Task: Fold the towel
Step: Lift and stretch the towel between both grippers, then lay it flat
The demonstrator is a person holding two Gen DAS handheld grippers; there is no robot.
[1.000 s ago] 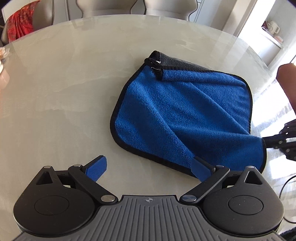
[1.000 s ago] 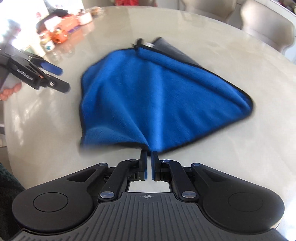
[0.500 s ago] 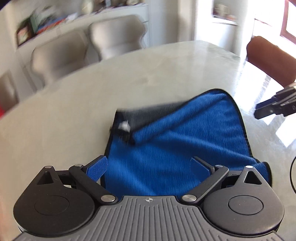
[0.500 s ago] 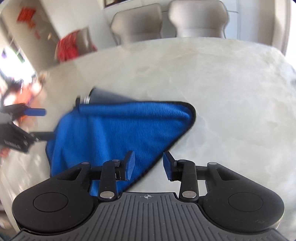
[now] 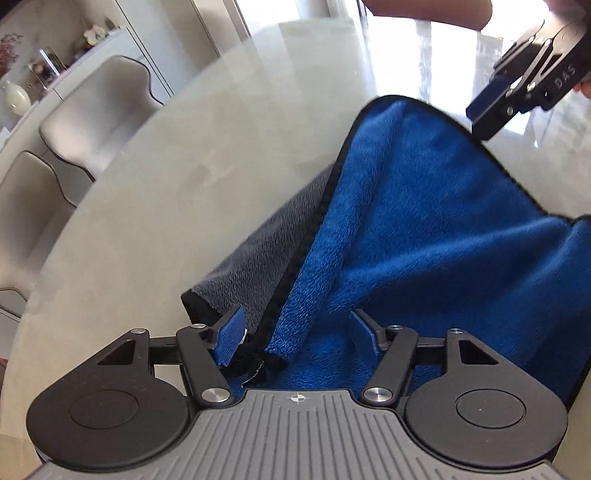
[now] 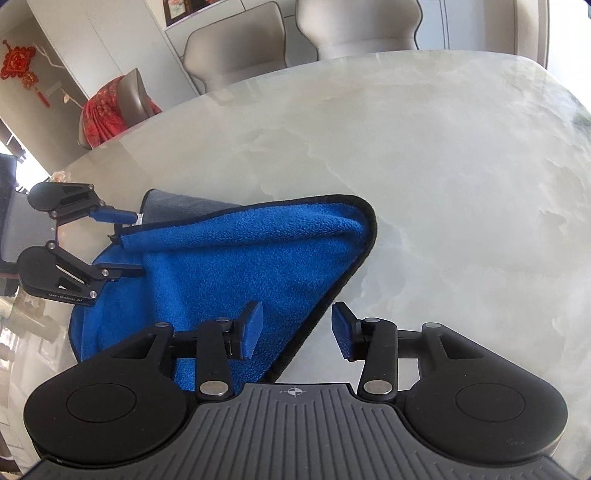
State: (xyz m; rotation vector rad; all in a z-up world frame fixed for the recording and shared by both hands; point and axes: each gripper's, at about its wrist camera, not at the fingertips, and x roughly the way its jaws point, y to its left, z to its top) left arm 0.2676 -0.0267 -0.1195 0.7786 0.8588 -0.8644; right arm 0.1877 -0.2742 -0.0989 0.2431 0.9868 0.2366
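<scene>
A blue towel (image 5: 424,240) with a black hem and a grey underside lies partly folded on the pale marble table (image 5: 184,166). My left gripper (image 5: 297,334) hangs over its near corner. The jaws are closing, with the rolled blue fold and the hem between them, and the pads do not press on both sides. In the right wrist view the towel (image 6: 240,266) spreads to the left, with the left gripper (image 6: 120,243) at its far corner. My right gripper (image 6: 297,328) straddles the towel's black edge. Its jaws are opening and the pads stand clear of the cloth. The left wrist view shows the right gripper (image 5: 495,107) at the upper right.
Grey chairs (image 6: 236,51) stand along the table's far edge (image 6: 443,184), one draped with a red cloth (image 6: 107,114). Another chair (image 5: 99,110) and a shelf with a vase (image 5: 14,99) lie beyond the rim. A person's arm (image 5: 424,11) crosses the top.
The right gripper has let go of the towel corner and opened. The left gripper has moved onto the corner with the grey underside, rolled, and its jaws have narrowed.
</scene>
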